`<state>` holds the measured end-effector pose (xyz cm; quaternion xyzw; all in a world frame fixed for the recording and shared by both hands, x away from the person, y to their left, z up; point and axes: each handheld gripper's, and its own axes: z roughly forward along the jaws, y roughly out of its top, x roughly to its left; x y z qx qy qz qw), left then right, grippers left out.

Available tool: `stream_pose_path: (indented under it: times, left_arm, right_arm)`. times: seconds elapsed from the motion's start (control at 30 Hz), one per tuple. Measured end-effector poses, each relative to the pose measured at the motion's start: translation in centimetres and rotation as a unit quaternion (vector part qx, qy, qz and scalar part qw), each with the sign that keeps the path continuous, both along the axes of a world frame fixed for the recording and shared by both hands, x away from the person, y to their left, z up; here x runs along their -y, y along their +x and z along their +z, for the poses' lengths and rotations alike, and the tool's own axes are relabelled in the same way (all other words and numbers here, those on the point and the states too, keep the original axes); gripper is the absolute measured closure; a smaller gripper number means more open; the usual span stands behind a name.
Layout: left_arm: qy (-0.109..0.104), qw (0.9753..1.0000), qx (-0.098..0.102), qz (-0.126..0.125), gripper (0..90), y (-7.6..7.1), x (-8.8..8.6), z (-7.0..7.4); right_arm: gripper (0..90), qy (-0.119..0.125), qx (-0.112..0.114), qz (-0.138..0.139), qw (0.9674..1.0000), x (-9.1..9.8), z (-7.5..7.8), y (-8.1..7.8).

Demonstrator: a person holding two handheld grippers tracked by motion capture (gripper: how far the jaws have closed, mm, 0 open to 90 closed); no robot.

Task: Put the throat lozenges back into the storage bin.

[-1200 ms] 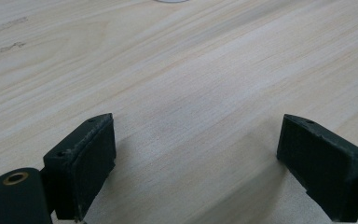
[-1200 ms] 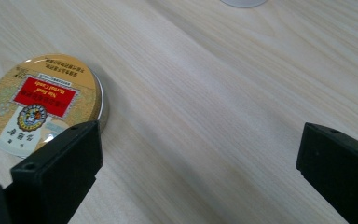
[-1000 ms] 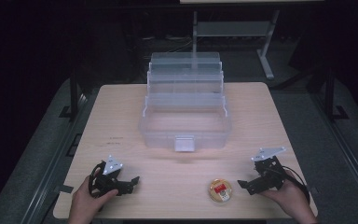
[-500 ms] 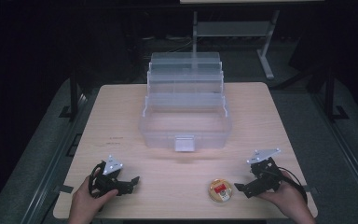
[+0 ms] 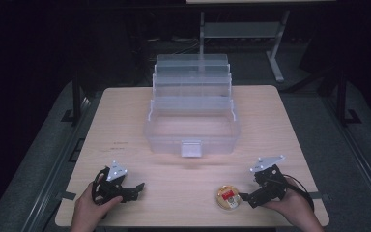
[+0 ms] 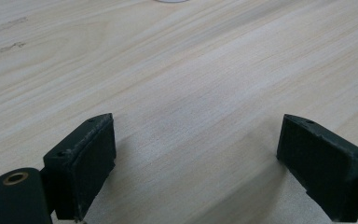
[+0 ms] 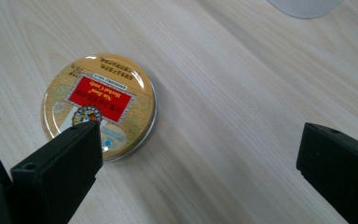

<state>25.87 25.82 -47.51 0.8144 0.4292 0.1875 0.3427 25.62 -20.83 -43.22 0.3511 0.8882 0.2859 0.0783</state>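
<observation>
The small round gold tin with a red label [image 5: 229,197] lies flat on the pale wooden surface [image 5: 183,183], near its front edge and well in front of the clear plastic tiered storage box [image 5: 192,121] that stands open at the middle. In the right gripper view the tin [image 7: 100,105] sits off to the side of the gap, partly under one black pad, not between the two.

The right claw [image 5: 244,197] is spread wide and empty, its tip just beside the tin. The left claw [image 5: 137,187] is also apart, holding nothing, low over bare wood at the front left.

The risk from here, as I judge it, is the misalignment — closing now would catch the rim with one pad and push the tin sideways or tip it up on edge. The tin is low and smooth, so a shallow grip could slip off the lid.
</observation>
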Motion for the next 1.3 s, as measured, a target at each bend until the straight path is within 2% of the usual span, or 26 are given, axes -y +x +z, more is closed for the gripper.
stream_pose_path:
  times: [1.3]
  left_arm:
    - [-0.001, 1.0000, 0.000, 0.001, 10.7, 0.0, 0.0, 0.0]
  right_arm:
    - [0.0, -0.003, -0.013, 0.063, 0.9979, -4.3, -0.4, -0.2]
